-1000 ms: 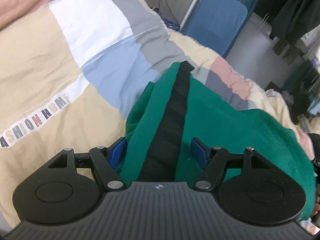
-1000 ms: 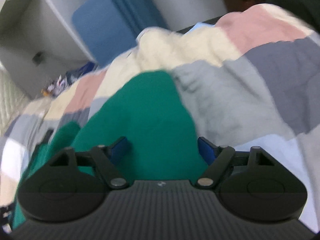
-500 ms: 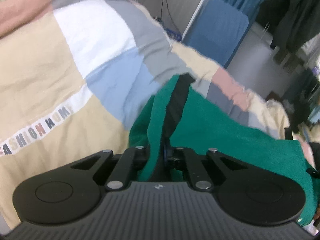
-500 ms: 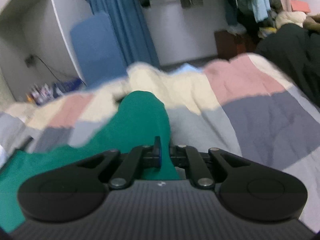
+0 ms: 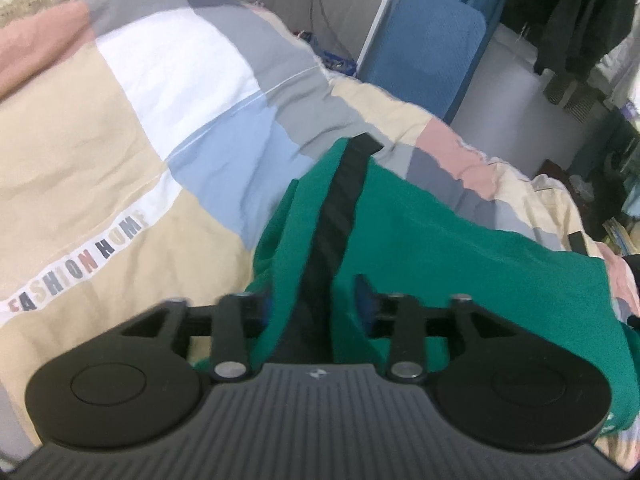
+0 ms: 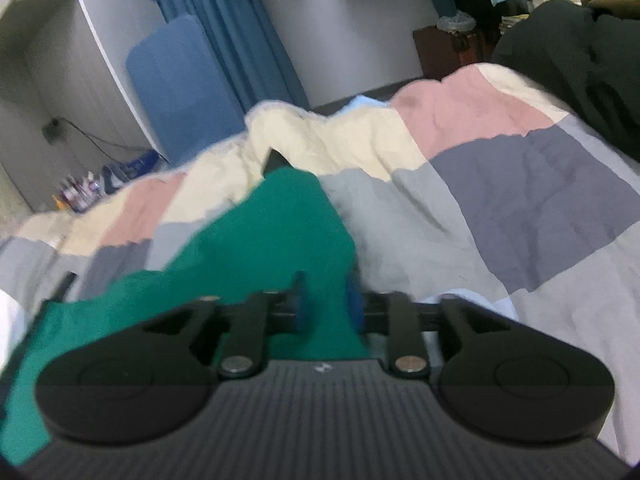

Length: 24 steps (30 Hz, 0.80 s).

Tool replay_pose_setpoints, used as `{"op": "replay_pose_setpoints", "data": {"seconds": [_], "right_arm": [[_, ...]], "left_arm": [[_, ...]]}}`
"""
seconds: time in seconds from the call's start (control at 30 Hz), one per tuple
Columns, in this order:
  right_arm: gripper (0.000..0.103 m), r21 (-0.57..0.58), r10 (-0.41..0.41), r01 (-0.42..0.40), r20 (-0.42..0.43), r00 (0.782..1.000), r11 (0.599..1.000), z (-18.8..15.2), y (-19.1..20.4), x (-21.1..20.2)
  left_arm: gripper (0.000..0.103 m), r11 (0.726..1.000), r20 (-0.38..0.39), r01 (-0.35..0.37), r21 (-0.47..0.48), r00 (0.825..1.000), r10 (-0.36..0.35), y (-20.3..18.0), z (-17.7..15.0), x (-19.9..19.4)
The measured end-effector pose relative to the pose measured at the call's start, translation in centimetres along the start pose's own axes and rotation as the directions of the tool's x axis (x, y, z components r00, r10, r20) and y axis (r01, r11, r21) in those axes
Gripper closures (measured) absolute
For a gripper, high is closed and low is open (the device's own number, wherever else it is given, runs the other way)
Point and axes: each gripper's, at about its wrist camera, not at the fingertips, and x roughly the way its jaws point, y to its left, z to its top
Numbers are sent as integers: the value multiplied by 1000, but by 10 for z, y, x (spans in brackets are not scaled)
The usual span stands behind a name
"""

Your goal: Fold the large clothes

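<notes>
On the bed, spread over the patchwork quilt [image 5: 132, 128], lies your green garment [image 5: 440, 248], with a black stripe [image 5: 340, 204] running up one part of it toward a dark cuff or hem end. In the right wrist view another green part [image 6: 276, 236] reaches away over the quilt's grey and cream patches to a narrow tip. Your left gripper [image 5: 316, 304] has its jaws opening, with the striped cloth between the blue pads but the pads standing off it, so it is let go. Your right gripper [image 6: 324, 304] is opening too, green fabric lying between its pads without being pinched.

I judge the fold to be at an early or middle stage: the garment looks bunched and drawn lengthwise rather than laid in a neat packet, so the squaring up and the final folds seem left to do.

Much is hard to tell. Each gripper's body covers the near cloth, so you cannot see how many layers lie there. What kind of garment it is stays unclear. The right view is blurred, and the dark bulk [image 6: 580, 56] at its right edge cannot be made out.
</notes>
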Motion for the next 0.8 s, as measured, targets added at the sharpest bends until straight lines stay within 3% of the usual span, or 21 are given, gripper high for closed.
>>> {"op": "replay_pose_setpoints", "data": {"seconds": [0.07, 0.13, 0.3, 0.43, 0.7, 0.8], "right_arm": [[48, 0, 9, -9, 18, 1000, 1000, 0, 5, -17], [44, 11, 31, -31, 31, 999, 999, -2, 9, -33], [44, -1, 75, -76, 55, 996, 997, -14, 28, -72], [43, 43, 159, -161, 47, 986, 986, -32, 47, -97], [42, 205, 352, -328, -94, 931, 922, -82, 66, -107], [42, 312, 410, -354, -135, 902, 881, -94, 63, -101]], "left_arm": [[51, 1000, 23, 7, 9, 1000, -7, -3, -1, -13], [49, 1000, 40, 9, 18, 999, -10, -5, -1, -25], [43, 998, 76, 43, 43, 996, -46, -14, -11, -61], [42, 993, 79, 110, 47, 990, -114, -20, -22, -86], [41, 976, 0, 216, 39, 976, -217, -47, -45, -93], [33, 962, -79, 274, -14, 958, -275, -50, -54, -81]]}}
